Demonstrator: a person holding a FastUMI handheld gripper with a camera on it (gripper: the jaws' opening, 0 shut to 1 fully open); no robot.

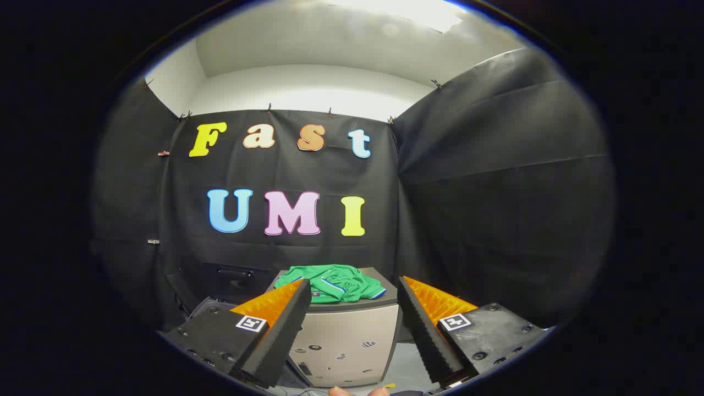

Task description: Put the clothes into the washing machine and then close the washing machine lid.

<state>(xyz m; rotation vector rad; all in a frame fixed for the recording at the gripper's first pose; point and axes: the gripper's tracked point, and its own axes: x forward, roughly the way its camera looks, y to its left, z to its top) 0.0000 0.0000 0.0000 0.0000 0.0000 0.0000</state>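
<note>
Gripper view: hand-held gripper (pixel 352 324) open; green clothes (pixel 333 283) beyond

claw (pixel 352 308) | fingers (pixel 275 335) spread wide, nothing between | level, pointing forward

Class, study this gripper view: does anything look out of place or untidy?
Yes: the green garment lies crumpled on top of the washing machine rather than inside it. The gripper is open, its fingers apart, the garment beyond them. Nothing looks damaged or spilled.
</note>
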